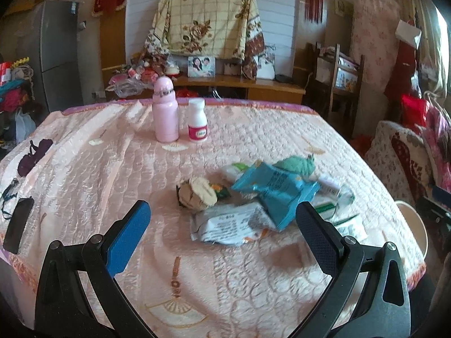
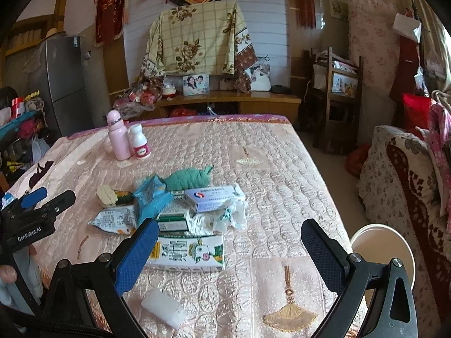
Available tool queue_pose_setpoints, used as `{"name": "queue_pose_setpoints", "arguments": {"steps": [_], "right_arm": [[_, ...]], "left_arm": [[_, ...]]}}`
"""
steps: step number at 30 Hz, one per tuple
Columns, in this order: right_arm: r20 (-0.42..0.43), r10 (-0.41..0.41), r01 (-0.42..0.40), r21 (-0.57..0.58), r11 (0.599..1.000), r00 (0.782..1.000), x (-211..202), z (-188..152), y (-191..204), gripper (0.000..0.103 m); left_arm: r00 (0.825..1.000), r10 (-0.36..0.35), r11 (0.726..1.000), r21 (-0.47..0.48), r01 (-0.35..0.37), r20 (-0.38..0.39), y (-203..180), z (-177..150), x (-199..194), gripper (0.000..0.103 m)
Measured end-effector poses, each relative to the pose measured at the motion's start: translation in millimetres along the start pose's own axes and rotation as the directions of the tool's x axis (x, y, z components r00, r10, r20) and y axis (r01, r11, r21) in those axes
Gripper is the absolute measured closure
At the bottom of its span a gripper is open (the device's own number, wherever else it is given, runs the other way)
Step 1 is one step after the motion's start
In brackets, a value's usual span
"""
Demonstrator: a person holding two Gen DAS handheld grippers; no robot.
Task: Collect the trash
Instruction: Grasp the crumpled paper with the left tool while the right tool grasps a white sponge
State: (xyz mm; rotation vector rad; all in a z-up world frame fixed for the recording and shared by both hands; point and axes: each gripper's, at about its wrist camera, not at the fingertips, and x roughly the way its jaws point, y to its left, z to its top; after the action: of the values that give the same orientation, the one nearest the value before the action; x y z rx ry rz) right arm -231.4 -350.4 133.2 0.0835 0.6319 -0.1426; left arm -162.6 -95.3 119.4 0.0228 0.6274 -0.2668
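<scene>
**Trash heap on pink quilted bed, both claws empty**

Bedroom. Pink quilted bedspread (image 2: 282, 169) fills the foreground; a wooden cabinet with framed photos stands behind it, a grey fridge to the left.

Containers: white bin (image 2: 386, 250) off the bed's right edge, interior appears empty. Pink bottle (image 1: 165, 109) and white pill bottle (image 1: 198, 119) upright, just beside each other, far side of the bed.

Left gripper (image 1: 222, 228): jaws wide apart, holding nothing; white wrapper (image 1: 228, 225) lies between the fingers, blue snack bag (image 1: 276, 191) just beyond.

Right gripper (image 2: 228, 249): jaws wide apart, empty; milk carton (image 2: 188, 252) flat beside its left finger. Behind it: medicine box (image 2: 214, 197), crumpled tissue (image 2: 228, 215), green cloth (image 2: 188, 178). Small white cylinder (image 2: 166, 307) near the bed's front edge.
</scene>
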Motion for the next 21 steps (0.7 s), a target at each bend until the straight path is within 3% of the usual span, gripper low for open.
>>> {"name": "queue_pose_setpoints", "arguments": {"steps": [5,9,14,21], "right_arm": [[-0.049,0.048,-0.048,0.003,0.999,0.998,5.0,-9.0,-3.0,0.003],[-0.099,0.153,-0.153,0.011,0.988,0.983,7.6,-20.2,-1.5,0.003],[-0.202,0.271,-0.276,0.004,0.961,0.941,17.6,-41.6,10.6,0.003],[-0.310,0.322,-0.352,-0.043,0.935,0.894,40.2,-69.1,38.8,0.006]], "left_arm": [[0.999,0.015,0.999,0.033,-0.013,-0.051,14.4,-6.2,10.0,0.001],[0.997,0.014,1.000,0.007,-0.014,-0.079,30.1,3.1,23.9,0.001],[0.990,0.003,0.998,-0.066,-0.012,-0.143,48.9,19.3,58.7,0.001],[0.982,-0.015,0.999,-0.035,0.008,-0.189,41.7,29.0,102.1,0.001]]}}
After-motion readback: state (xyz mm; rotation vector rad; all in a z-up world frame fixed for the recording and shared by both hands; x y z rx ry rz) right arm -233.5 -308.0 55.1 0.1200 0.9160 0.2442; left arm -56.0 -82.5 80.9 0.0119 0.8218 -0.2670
